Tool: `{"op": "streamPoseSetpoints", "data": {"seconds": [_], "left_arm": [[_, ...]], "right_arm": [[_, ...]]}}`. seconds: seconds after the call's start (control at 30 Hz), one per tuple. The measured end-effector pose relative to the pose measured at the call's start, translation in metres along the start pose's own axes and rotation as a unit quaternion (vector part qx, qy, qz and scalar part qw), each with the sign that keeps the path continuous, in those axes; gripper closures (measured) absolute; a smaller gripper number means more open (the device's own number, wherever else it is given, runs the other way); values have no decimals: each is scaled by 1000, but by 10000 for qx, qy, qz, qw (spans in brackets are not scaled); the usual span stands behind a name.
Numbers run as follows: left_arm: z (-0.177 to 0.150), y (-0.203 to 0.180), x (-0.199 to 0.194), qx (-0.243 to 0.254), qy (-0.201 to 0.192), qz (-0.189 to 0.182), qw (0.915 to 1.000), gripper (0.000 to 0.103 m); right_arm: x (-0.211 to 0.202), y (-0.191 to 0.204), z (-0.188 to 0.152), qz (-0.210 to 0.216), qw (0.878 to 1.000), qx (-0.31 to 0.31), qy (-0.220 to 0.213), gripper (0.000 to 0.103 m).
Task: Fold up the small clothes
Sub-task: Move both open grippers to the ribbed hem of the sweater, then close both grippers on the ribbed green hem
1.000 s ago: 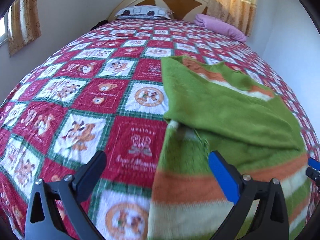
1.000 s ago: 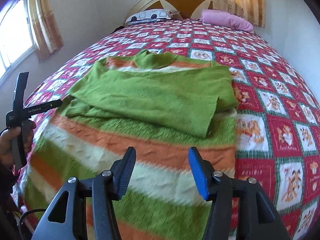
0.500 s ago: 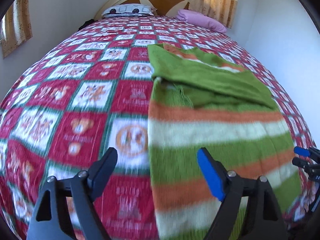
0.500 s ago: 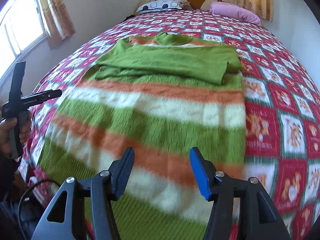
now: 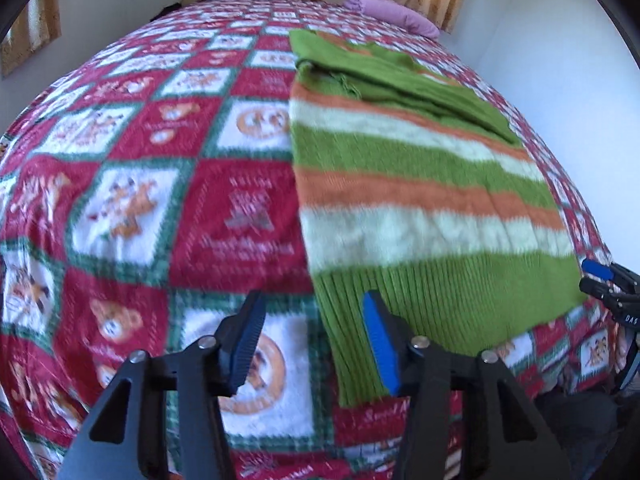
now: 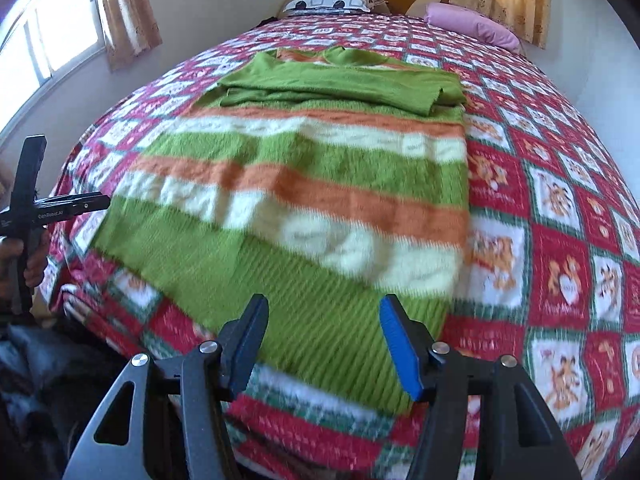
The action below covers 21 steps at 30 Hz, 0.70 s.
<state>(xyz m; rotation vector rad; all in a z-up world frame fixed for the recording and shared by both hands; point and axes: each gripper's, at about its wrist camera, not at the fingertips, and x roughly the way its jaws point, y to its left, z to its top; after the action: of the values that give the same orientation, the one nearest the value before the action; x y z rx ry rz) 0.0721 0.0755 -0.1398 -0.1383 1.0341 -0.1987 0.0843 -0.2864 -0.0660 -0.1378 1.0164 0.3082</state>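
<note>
The left claw [image 5: 310, 344], closing and empty, hangs over the hem corner of the striped sweater [image 5: 420, 200] lying flat on the bed [image 5: 160, 200]. The right claw [image 6: 322, 344], spread and empty, hovers over the opposite corner. Pinch both corners evenly, I'd say.

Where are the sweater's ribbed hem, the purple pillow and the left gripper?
ribbed hem [image 6: 320, 320], right wrist view, middle of ribbing.
purple pillow [image 6: 472, 26], right wrist view, its middle.
left gripper [image 5: 312, 344], left wrist view, between fingertips.
</note>
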Motion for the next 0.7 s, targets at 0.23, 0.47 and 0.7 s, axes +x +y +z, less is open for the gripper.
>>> {"op": "streamPoseSetpoints", "data": {"seconds": [0.23, 0.47, 0.7], "left_arm": [[-11, -5, 5, -104, 30, -210, 9997, 67], [-16, -11, 4, -118, -4, -217, 9997, 80], [-16, -12, 4, -161, -11, -223, 9996, 62]], "right_arm": [[-8, -24, -16, -168, 9988, 426, -146, 44], [-14, -50, -19, -280, 9952, 864, -377, 44], [-4, -53, -26, -175, 9952, 946, -184, 44]]}}
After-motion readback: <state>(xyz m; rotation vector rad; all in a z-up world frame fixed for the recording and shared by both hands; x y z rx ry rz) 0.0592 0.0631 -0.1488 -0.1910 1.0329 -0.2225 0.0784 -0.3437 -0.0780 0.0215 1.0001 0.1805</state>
